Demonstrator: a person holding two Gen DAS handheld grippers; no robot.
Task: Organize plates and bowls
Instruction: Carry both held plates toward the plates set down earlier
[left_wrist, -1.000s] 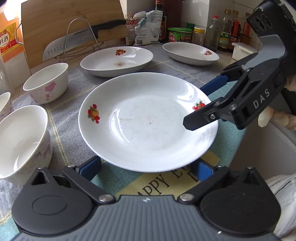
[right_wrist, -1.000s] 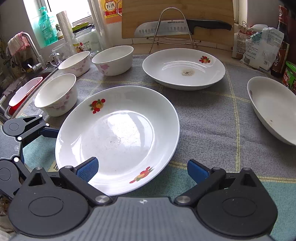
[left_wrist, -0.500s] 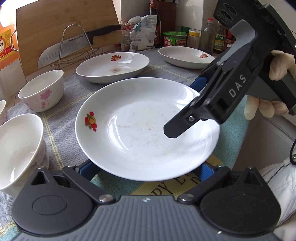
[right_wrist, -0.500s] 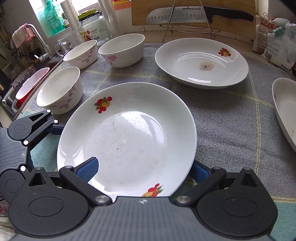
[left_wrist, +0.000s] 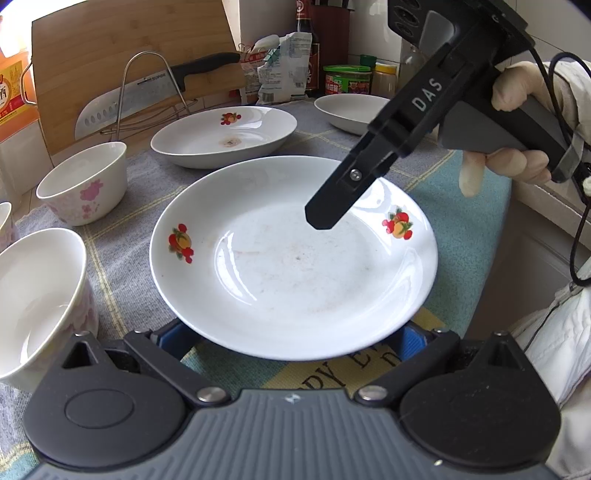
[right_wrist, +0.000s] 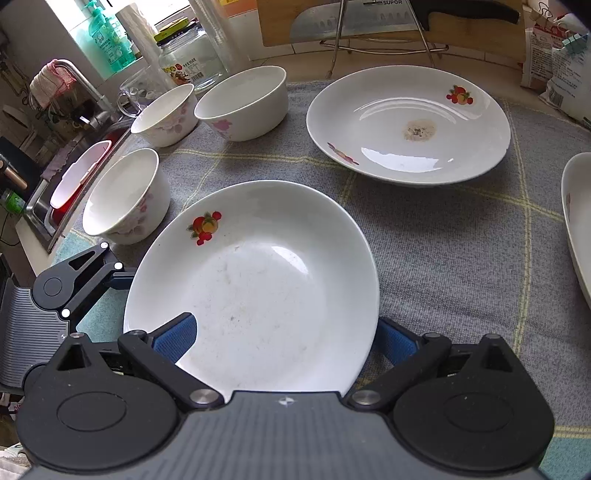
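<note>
Plate (left_wrist: 295, 266) with red fruit marks fills the left wrist view, directly ahead of my left gripper (left_wrist: 291, 334). Its near rim lies over the gap between the two blue pads, which stand wide apart at the two sides of that rim. From here I cannot tell if the pads touch the plate or only wait beside it; they do not clamp it. A plate is round, so no long axis matters; only the rim does. From the right side the right gripper (left_wrist: 325, 218) comes down over the plate, held by a gloved hand (left_wrist: 517, 110), with its dark tip above the inner part of the dish. To the left of my left gripper stands one bowl (left_wrist: 40, 302) close by, and another bowl (left_wrist: 83, 181) further ahead. Ahead of the plate lies a second plate (left_wrist: 225, 134) with a brown stain.

In the right wrist view the same plate (right_wrist: 255, 288) is just in front of the right gripper (right_wrist: 284, 341). This gripper is wide open and grasps nothing. Its left pad (right_wrist: 175, 338) lies over the inside of the dish and the right pad (right_wrist: 397, 341) is outside, beyond the rim, so the rim sits between them. The plate rests on the grey cloth of the surface (right_wrist: 443, 258). The left gripper (right_wrist: 74, 284) shows at the far left edge of the plate.

I judge the right gripper is better placed, and closing on the rim is the coming move. The stained plate (right_wrist: 410, 125), ahead and a little right, seems the place to stack.
</note>
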